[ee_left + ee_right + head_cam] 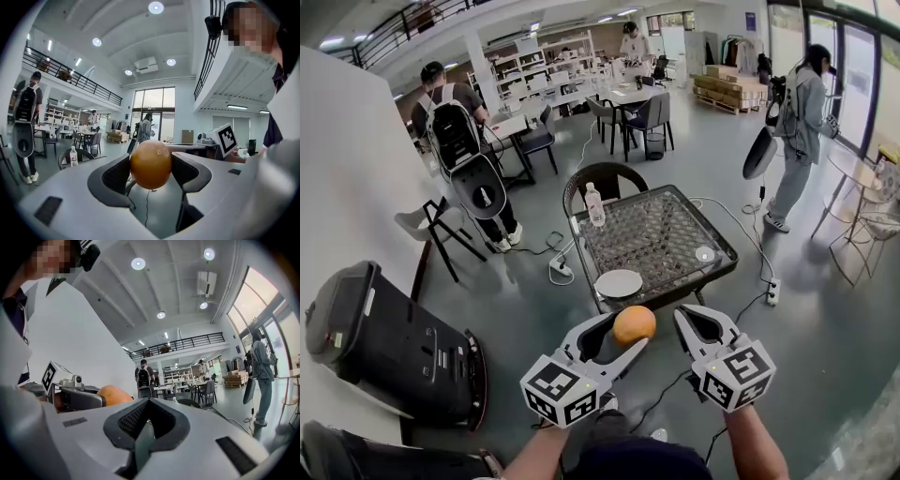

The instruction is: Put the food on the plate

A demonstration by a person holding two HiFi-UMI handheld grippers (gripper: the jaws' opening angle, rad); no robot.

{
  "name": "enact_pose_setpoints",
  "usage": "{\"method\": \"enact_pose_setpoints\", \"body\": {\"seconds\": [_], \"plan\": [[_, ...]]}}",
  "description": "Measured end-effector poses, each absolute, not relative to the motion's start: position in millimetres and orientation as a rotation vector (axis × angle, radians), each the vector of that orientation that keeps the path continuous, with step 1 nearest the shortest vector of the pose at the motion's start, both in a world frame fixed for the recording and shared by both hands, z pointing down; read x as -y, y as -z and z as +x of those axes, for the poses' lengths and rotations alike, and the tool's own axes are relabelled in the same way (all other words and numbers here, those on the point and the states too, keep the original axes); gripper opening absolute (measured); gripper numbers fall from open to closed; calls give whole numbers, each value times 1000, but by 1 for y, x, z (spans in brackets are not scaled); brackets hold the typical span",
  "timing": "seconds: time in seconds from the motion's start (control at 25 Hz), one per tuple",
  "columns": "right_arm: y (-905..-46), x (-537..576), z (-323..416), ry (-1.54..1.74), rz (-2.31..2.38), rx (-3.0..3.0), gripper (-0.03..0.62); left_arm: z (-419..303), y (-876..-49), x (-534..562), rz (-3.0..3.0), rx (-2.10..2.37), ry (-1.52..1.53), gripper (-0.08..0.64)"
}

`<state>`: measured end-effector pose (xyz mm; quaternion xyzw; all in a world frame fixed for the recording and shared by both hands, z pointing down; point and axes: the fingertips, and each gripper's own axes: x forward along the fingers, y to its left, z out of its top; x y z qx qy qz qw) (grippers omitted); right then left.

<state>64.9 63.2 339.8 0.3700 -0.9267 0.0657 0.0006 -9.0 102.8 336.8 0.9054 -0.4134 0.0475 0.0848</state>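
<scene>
**Head view.** The left gripper (pixel 625 336) pinches the orange (pixel 634 324), held on the person's side of the plate (pixel 619 283) and apparently above it. The plate lies at the table's (pixel 717 246) near edge, almost straight ahead of the fruit. The right gripper (pixel 694 316) hangs off to the plate's right.

**Left gripper view.** Both wide-set pads press the orange's sides.

**Right gripper view.** The jaws are pressed together on nothing, so the loaded left gripper is judged to make the move onto the plate.
</scene>
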Motion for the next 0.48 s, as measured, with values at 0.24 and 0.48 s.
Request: {"method": "enact_pose_setpoints", "body": {"seconds": [0.24, 0.48], "plan": [[-343, -63, 66, -214, 1137, 2914, 6, -4, -337, -99, 2705, 1234, -147, 268], [-347, -62, 72, -213, 1126, 2907, 6, 1, -340, -93, 2703, 1237, -163, 268]]}}
